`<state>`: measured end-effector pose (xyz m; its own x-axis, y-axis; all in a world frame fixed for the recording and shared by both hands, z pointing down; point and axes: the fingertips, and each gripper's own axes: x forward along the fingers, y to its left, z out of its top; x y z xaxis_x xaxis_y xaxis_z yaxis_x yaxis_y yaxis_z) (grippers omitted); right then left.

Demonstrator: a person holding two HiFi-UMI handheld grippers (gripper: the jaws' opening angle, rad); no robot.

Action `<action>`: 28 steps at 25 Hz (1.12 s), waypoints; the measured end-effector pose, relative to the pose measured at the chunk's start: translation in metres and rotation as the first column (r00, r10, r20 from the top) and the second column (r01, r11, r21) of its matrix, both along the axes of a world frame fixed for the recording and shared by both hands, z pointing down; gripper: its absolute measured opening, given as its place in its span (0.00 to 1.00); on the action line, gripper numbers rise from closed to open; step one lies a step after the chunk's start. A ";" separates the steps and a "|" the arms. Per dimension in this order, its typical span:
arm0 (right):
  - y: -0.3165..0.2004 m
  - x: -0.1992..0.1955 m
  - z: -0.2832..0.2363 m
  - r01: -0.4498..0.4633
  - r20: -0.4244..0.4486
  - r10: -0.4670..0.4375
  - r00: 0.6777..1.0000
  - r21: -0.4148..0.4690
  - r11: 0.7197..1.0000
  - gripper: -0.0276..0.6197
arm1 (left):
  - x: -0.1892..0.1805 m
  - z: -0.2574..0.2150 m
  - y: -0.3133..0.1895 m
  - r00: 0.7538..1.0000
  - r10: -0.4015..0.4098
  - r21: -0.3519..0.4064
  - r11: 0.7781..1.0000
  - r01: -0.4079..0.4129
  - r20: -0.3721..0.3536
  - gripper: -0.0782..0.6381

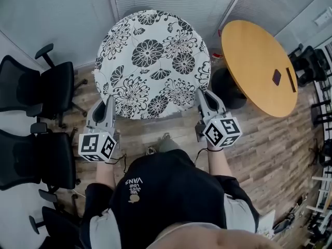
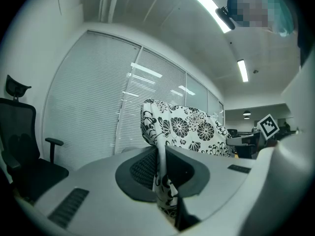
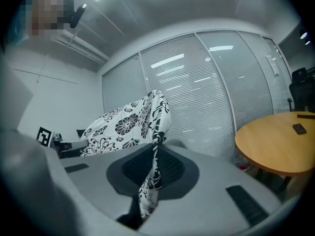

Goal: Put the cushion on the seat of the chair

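Note:
A round white cushion [image 1: 153,61] with black flower print hangs out flat in front of me, held by its near edge from both sides. My left gripper [image 1: 109,106] is shut on the near left rim, and its view shows the cloth [image 2: 189,129] pinched between the jaws. On the near right rim my right gripper [image 1: 203,98] is shut too, with the cushion's fabric [image 3: 123,124] caught between its pads. Two black office chairs [image 1: 52,87] [image 1: 41,160] stand at the left. What lies under the cushion is hidden.
A round wooden table [image 1: 259,66] stands to the right with a small dark object [image 1: 276,77] on it; it also shows in the right gripper view as a table [image 3: 275,141]. Blinds and glass walls close the far side. More chairs crowd the far right edge [image 1: 311,66]. The floor is wood.

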<state>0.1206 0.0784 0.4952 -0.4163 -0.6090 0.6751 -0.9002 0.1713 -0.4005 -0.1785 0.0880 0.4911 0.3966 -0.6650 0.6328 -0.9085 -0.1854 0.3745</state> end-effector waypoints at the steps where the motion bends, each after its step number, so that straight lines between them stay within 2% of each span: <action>1: 0.001 0.000 0.000 -0.002 -0.002 0.002 1.000 -0.002 1.000 0.09 | 0.000 0.001 0.000 1.000 0.002 -0.001 1.000 -0.002 -0.001 0.16; 15: 0.000 0.004 0.002 0.023 0.012 -0.024 1.000 0.046 0.999 0.09 | 0.002 0.001 0.007 0.999 -0.034 0.045 0.998 0.034 0.008 0.16; 28: -0.004 0.002 -0.002 0.023 0.006 -0.023 1.000 0.000 1.000 0.09 | 0.000 0.001 0.003 0.999 -0.037 -0.001 0.999 0.037 -0.004 0.16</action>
<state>0.1223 0.0748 0.4936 -0.4340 -0.5991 0.6729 -0.8937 0.1920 -0.4055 -0.1785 0.0908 0.4922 0.3741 -0.6790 0.6317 -0.9132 -0.1512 0.3783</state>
